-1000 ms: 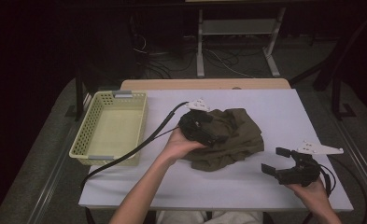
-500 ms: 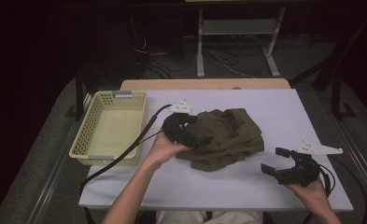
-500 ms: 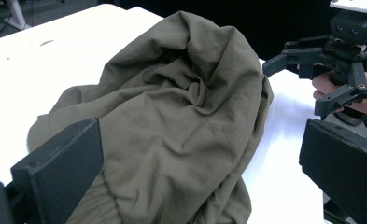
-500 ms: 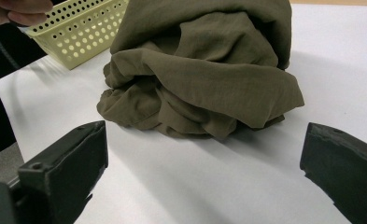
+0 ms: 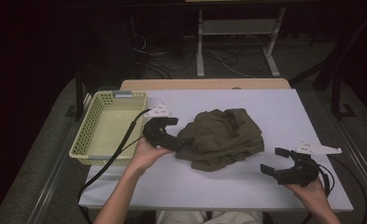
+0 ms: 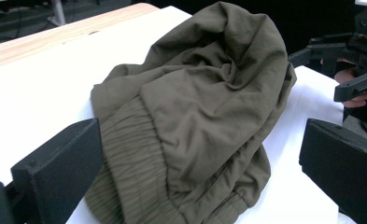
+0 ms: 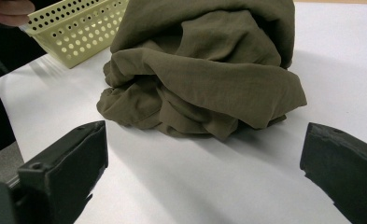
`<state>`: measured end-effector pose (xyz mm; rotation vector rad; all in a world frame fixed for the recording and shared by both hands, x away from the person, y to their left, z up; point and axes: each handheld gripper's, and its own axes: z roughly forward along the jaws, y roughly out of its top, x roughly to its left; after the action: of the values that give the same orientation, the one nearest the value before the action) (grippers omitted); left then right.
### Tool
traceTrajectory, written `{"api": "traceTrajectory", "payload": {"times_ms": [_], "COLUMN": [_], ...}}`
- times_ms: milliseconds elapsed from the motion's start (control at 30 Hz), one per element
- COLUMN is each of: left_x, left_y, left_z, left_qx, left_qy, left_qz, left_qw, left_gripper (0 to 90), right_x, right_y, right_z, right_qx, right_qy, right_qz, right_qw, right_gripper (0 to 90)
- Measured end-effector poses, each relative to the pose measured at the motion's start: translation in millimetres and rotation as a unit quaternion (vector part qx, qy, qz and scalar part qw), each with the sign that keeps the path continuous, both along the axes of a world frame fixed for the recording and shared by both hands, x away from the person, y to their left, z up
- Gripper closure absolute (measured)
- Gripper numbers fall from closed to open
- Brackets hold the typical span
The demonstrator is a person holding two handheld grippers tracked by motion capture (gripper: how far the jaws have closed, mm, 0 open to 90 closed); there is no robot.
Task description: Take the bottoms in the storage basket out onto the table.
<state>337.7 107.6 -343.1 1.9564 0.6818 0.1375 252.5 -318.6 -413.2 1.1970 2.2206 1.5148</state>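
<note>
My left gripper [image 5: 171,133] gapes at the crumpled olive garment's [image 5: 221,136] elastic waistband mid-table, while my right gripper [image 5: 275,161] waits open near the table's right edge.

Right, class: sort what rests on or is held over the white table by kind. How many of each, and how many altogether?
Olive-green crumpled garment: 1
Pale yellow perforated basket: 1
Black hand-held grippers: 2, the left gripper with jaws open at the garment's edge, the right gripper open and apart from it
Total: 4
</note>
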Motion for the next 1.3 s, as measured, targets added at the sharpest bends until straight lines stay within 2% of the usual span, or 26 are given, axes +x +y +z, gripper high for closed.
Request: {"api": "traceTrajectory", "payload": {"times_ms": [100,333,433,700,800,900,933,967,1100,1300], "left_x": [-2.6,-9.2,-13.6,-27.4,-33.9,-41.6,-43.6,-46.6,-55.7,-61.8], "left_y": [9.5,28.6,33.5,50.8,57.1,61.7,62.1,62.5,64.0,67.2], "left_z": [-1.4,-7.4,-11.3,-25.2,-32.4,-40.0,-41.6,-41.8,-44.3,-57.3], "left_qx": [0.007,-0.002,0.009,0.016,0.008,0.014,0.016,0.022,0.025,0.026], "left_qy": [0.0,0.003,0.0,0.0,0.003,0.005,0.005,-0.002,-0.004,0.01], "left_qz": [0.012,0.029,0.036,0.057,0.067,0.074,0.074,0.073,0.074,0.07], "left_qw": [0.9999,0.9996,0.9993,0.9983,0.9977,0.9971,0.9971,0.9971,0.997,0.9971], "left_gripper": [0.0,0.0,0.0,0.0,0.0,0.0,0.0,0.0,0.0,0.0], "right_x": [0.0,0.2,-0.2,-0.3,-0.3,-0.7,-0.9,-0.8,-0.9,-1.2], "right_y": [0.6,1.4,1.7,2.6,2.7,2.4,2.4,2.3,2.5,3.4], "right_z": [0.0,-0.4,-0.3,-0.3,-0.2,0.0,0.1,0.0,0.1,0.1], "right_qx": [0.001,0.0,0.001,0.0,-0.001,-0.001,-0.001,-0.001,-0.001,-0.002], "right_qy": [0.002,0.003,0.003,0.004,0.004,0.003,0.003,0.002,0.003,0.003], "right_qz": [0.0,0.0,-0.001,0.001,0.001,0.001,0.0,0.0,0.001,0.001], "right_qw": [1.0,1.0,1.0,1.0,1.0,1.0,1.0,1.0,1.0,1.0], "right_gripper": [0.7,0.7,0.8,0.7,0.7,0.8,0.7,0.8,0.7,0.7]}}
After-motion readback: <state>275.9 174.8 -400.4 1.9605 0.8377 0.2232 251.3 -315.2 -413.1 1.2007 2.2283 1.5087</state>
